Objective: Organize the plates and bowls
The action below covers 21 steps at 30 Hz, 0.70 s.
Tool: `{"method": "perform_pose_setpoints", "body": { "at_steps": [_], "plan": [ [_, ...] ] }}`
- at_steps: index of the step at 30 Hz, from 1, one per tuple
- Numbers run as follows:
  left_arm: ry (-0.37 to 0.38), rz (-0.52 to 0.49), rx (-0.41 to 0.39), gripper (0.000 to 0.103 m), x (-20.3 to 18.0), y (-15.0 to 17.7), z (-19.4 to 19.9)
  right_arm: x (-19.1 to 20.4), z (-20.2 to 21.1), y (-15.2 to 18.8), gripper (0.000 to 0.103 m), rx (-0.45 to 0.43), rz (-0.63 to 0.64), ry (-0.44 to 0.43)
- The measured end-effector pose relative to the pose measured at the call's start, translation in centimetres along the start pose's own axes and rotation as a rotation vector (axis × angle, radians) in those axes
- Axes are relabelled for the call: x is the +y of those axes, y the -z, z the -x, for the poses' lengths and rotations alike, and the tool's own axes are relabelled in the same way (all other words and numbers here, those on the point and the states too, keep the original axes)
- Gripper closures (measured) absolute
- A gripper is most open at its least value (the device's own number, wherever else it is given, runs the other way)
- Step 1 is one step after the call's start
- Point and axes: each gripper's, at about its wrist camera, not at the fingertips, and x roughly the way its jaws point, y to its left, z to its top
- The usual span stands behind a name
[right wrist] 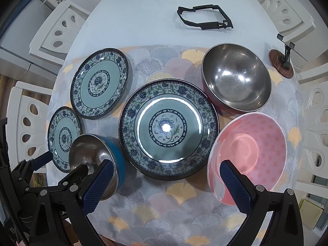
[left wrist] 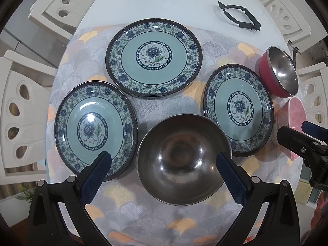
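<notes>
Three teal floral plates lie on the patterned cloth: one far centre, one at the left, one at the right. A steel bowl with a blue outside sits below my left gripper, which is open and straddles it. A red steel bowl and a pink dotted bowl stand at the right. My right gripper is open, with one finger over the pink bowl's rim.
A black folding frame lies on the bare white table beyond the cloth. A small stand on a round wooden base sits at the far right. White chairs ring the table.
</notes>
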Motion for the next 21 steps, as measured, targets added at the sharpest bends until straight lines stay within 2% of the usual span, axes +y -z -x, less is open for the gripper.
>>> {"method": "perform_pose_setpoints", "body": {
  "at_steps": [21],
  "plan": [
    [-0.001, 0.015, 0.012, 0.001, 0.25, 0.1, -0.19, -0.12, -0.18, 0.17, 0.0, 0.02, 0.004, 0.006]
  ]
}}
